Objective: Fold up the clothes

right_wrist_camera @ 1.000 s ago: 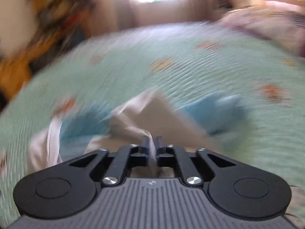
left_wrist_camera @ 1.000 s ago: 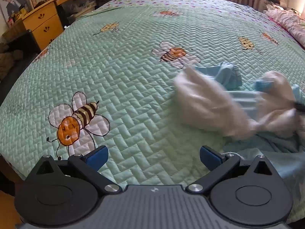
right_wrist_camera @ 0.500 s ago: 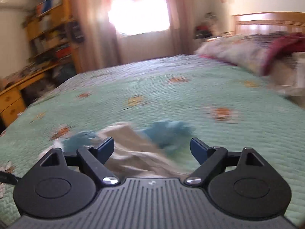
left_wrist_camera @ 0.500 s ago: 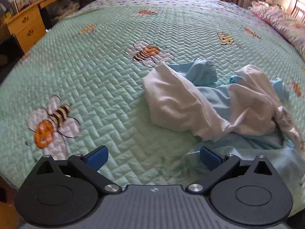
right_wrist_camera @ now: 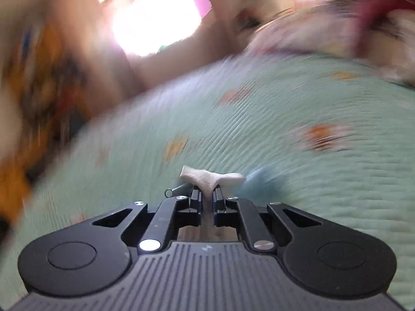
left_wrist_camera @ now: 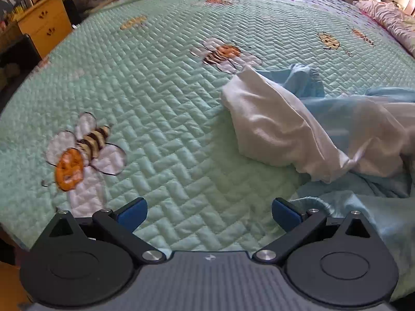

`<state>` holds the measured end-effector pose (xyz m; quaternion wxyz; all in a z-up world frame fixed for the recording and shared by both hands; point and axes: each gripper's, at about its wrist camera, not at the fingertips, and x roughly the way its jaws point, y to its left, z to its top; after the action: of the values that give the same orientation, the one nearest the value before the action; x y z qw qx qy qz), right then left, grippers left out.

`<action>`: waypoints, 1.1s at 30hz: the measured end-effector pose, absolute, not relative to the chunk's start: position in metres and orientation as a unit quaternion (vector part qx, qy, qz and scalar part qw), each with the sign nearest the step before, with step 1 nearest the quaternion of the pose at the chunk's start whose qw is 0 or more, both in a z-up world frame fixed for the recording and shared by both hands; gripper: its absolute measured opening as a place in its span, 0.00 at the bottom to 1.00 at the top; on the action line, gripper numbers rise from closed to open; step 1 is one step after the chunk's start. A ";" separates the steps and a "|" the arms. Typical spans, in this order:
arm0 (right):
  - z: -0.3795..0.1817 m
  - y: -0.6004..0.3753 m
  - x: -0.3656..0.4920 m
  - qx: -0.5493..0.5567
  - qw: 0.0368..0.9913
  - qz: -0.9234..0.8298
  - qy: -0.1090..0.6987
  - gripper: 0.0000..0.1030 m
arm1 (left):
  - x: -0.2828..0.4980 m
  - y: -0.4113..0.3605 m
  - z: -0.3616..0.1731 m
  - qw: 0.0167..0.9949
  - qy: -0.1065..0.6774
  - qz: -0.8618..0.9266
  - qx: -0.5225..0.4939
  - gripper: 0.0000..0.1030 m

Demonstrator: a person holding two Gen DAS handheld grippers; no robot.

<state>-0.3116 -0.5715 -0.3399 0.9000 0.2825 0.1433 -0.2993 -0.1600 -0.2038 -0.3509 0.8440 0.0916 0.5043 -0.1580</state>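
**Grippers & the crumpled shirt: one jaw set wide, one pinching cloth**

Left wrist view: left gripper (left_wrist_camera: pixel 208 213) w/ jaws spread wide, nothing between them, hanging low over the quilt (left_wrist_camera: pixel 155 98). Shirt (left_wrist_camera: pixel 280 127), white w/ pale blue parts, lies bunched ahead and to the right of the gripper, not flat, not folded. White lobe sits ahead-right, well clear of the left pad; a blue hem or cuff curls just beside the right pad (left_wrist_camera: pixel 285 213), maybe touching, can't tell. More blue cloth runs off the right edge of view.

Handling, as a judgement: thin knit, light, v. soft, no stiffness, so it'll sag and drag wherever it isn't held, and layers will slide on each other. Not fragile. Quilt's stitched texture should give some friction, so cloth prob. stays put when laid. Best hold = a seam, hem or corner, single layer if poss.; grabbing the middle of the bunch just lifts a wad. Nearest edge for the left gripper is that blue hem by its right pad.

Right wrist view: heavy blur, camera clearly swinging. Right gripper (right_wrist_camera: pixel 207 197) w/ jaws closed on a pinch of white cloth (right_wrist_camera: pixel 211 177) that flares out just past the tips. Blue cloth (right_wrist_camera: pixel 259 177) shows just right of the tips. Rest of the shirt is hidden below the gripper body.
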 end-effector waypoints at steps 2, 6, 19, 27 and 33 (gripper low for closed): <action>-0.327 -0.584 -0.385 0.288 0.882 -0.363 0.087 0.06 | -0.160 -0.211 -0.351 0.843 0.504 -0.170 0.085 0.99; -0.326 -0.579 -0.467 0.281 0.858 -0.420 0.095 0.13 | -0.163 -0.228 -0.345 0.846 0.490 -0.190 0.092 0.99; -0.355 -0.546 -0.388 0.276 0.898 -0.279 0.201 0.69 | -0.139 -0.243 -0.345 0.834 0.505 -0.205 0.087 0.99; -0.391 -0.560 -0.386 0.455 0.837 -0.241 0.184 0.69 | -0.111 -0.292 -0.381 0.782 0.567 -0.253 0.043 0.98; -0.399 -0.565 -0.365 0.483 0.824 -0.234 0.184 0.15 | -0.106 -0.307 -0.386 0.768 0.566 -0.299 -0.006 0.25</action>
<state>-0.3653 -0.5651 -0.3987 0.8236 0.4831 0.1840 -0.2336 -0.1062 -0.3066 -0.3862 0.7683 -0.0057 0.5660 -0.2988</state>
